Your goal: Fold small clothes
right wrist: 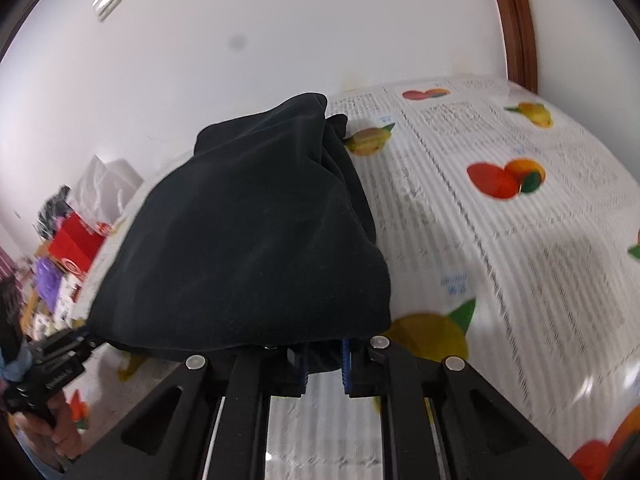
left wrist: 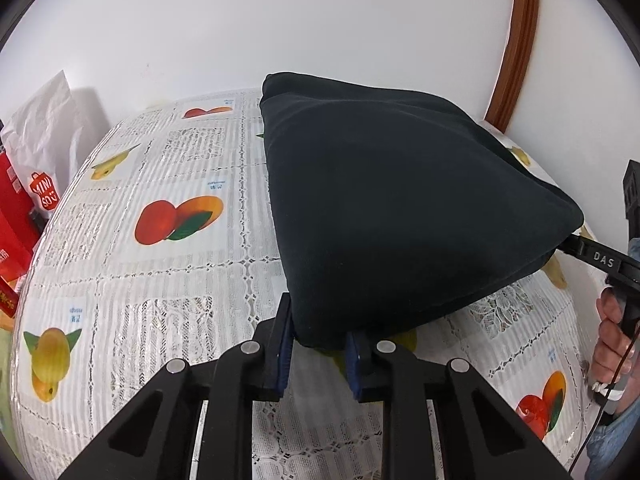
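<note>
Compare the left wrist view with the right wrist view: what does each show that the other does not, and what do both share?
Only the left wrist view shows the white Miniso bag beside the table and the right gripper clamped on the garment's side. Only the right wrist view shows the wall switch and the left gripper on the opposite edge. Both show the dark garment raised over the fruit-print tablecloth and the brown door frame.
</note>
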Demonstrator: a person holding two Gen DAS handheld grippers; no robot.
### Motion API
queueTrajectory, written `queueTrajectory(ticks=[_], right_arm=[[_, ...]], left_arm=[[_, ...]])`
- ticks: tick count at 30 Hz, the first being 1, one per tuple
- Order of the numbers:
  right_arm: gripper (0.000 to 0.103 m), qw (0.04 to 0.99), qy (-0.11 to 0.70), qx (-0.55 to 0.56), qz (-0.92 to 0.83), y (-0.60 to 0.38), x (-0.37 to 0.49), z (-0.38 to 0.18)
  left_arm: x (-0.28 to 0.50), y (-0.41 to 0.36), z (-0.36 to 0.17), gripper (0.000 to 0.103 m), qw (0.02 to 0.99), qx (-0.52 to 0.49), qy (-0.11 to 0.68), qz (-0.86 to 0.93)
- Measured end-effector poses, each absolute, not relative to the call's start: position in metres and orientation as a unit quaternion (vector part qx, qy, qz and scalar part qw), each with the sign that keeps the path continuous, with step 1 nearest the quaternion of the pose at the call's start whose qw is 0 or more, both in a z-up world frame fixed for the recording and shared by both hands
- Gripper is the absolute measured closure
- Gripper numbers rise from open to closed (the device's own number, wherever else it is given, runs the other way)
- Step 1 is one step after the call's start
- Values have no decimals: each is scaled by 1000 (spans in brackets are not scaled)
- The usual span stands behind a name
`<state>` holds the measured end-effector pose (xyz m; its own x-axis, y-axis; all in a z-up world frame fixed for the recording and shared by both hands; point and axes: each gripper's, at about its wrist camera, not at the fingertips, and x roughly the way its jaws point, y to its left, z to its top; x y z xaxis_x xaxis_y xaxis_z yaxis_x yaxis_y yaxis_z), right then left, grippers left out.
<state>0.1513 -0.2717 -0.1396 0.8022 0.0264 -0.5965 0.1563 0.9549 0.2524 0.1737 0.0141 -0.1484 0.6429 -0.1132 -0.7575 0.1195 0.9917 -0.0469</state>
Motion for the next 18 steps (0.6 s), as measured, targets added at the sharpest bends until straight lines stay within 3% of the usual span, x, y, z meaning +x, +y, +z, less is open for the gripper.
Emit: queueTrajectory(ticks=[5,8,11,13,18], right_arm=[[79,941,314,111,-56,-278,118,-134],[77,948,301,74,-78,-282,91,-121],[67,958,270,66,-76,-285,80,-101],[65,960,263,72,-64,-285,91,-90],[65,958,271,87,-45,-279,148,-84]], left_arm=[[157,21,-151,79,898,10,432,-79],[137,30,-147,77,898,-9,427,-106],[125,32,-135,64,908,-15,405,-105],[125,30,-125,55,917,-10,387,-100],[148,20,-113,55,926,8,368,-82]])
